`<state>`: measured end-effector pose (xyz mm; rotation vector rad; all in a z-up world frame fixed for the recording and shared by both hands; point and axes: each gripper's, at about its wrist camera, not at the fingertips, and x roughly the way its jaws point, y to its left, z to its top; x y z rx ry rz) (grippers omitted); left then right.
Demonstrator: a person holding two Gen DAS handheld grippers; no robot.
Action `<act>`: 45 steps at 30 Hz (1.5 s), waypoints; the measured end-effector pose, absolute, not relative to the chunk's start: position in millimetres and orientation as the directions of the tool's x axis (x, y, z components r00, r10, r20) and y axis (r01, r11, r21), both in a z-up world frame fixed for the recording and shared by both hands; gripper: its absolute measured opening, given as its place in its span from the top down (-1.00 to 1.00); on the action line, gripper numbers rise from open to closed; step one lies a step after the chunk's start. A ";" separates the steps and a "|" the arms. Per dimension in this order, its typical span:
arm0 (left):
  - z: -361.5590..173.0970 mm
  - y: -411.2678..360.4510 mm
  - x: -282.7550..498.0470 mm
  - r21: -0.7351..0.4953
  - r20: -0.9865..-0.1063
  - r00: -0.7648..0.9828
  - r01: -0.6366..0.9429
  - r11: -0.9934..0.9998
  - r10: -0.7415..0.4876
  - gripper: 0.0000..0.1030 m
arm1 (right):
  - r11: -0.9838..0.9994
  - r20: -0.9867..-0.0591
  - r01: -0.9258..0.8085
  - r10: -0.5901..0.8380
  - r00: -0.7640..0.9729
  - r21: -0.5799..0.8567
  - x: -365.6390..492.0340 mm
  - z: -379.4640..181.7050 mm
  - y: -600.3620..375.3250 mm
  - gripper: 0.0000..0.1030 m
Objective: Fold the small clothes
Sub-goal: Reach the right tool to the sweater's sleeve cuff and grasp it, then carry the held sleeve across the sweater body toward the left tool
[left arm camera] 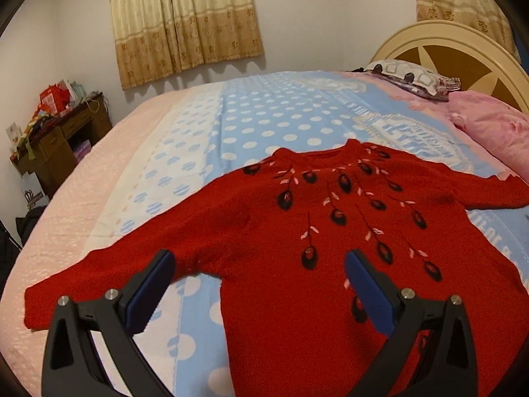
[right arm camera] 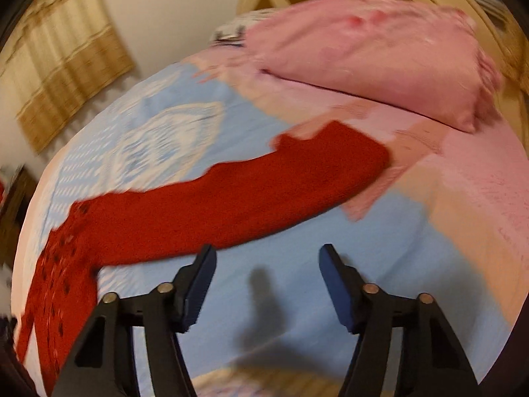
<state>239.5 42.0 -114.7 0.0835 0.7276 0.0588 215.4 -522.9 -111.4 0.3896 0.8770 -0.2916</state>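
Sweater [left arm camera: 330, 231] first: a red knit with dark embroidered buds lies face-up and flat on the bed [left arm camera: 264, 106], neck toward the far side and both sleeves spread outward — a layout that suits folding, since every edge is reachable and nothing is bunched. No fold looks made yet.

In the left wrist view, the left claw [left arm camera: 258, 264] hangs above the lower body of the garment near its left sleeve [left arm camera: 99, 284], fingers spread wide and gripping nothing. In the blurred right wrist view, the right claw [right arm camera: 267, 258] is likewise spread and empty, poised over bare blue bedding just beside the right sleeve [right arm camera: 264, 185], which stretches toward the pink pillow [right arm camera: 380, 53].

Each claw seems placed by its own sleeve, probably so the sleeves can be pinched and brought in over the chest. The knit looks thick and limp, so a shallow pinch may slip.
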 end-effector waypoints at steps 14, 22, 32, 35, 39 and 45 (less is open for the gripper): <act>-125.5 52.0 261.7 0.052 -0.671 0.738 -0.043 0.998 0.067 -1.00 | 0.792 -0.806 0.572 -0.189 0.560 0.212 259.7 -125.2 -593.8 0.15; -128.1 57.6 260.2 0.023 -0.680 0.731 -0.044 0.999 0.048 -1.00 | 0.761 -0.810 0.614 -0.216 0.545 0.210 277.9 -127.9 -610.4 0.85; -125.4 56.8 256.9 0.002 -0.678 0.735 -0.022 1.000 0.018 -1.00 | 0.829 -0.742 0.503 -0.172 0.648 0.247 280.6 -96.7 -572.7 0.89; -123.8 56.7 255.2 -0.004 -0.676 0.737 -0.022 1.000 0.013 -1.00 | 0.852 -0.724 0.457 -0.145 0.674 0.255 284.2 -83.7 -554.7 0.89; -121.2 58.0 253.8 -0.013 -0.671 0.742 -0.021 1.000 0.007 -1.00 | 0.884 -0.703 0.391 -0.108 0.703 0.255 290.1 -66.4 -525.3 0.89; -117.4 61.9 250.0 -0.026 -0.661 0.751 -0.022 0.999 -0.001 -1.00 | 0.926 -0.674 0.277 -0.034 0.738 0.256 303.3 -42.1 -471.6 0.89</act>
